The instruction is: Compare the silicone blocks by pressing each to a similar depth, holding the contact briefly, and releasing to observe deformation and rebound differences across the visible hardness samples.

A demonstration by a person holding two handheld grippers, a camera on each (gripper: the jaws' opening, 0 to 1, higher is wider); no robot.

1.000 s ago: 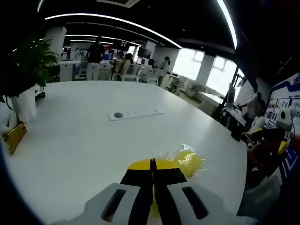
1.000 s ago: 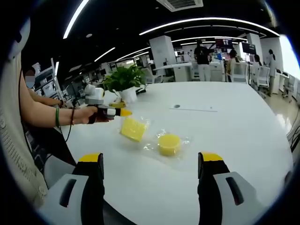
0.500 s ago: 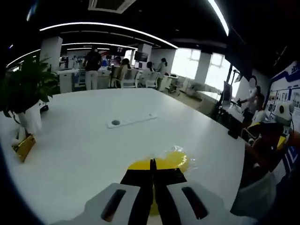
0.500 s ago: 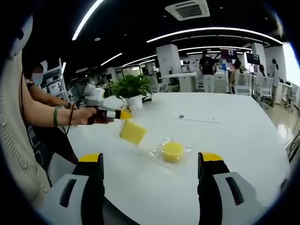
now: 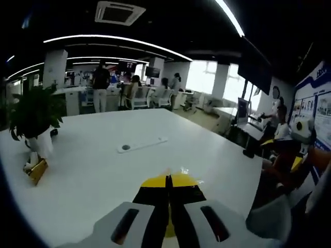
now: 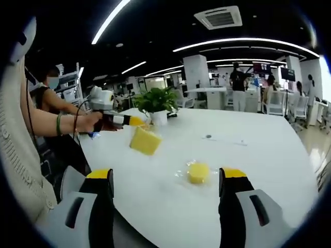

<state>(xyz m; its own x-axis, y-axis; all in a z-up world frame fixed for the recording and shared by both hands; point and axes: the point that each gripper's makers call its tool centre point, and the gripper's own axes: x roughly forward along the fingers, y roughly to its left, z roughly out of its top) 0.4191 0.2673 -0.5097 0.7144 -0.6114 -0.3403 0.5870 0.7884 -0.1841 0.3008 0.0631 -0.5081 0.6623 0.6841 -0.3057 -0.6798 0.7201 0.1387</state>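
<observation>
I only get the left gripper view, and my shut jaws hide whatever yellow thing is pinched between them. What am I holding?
Observer: The left hand-held gripper is shut on the square yellow block, which hangs tilted from its tip and appears lifted off the white table.
Operator: Where is the other sample?
Observer: The round yellow block lies in its clear wrapper on the table, apart from the square one.
Operator: And the other gripper?
Observer: The right hand-held gripper is open and empty, jaws wide apart, with the round block ahead of them.
</observation>
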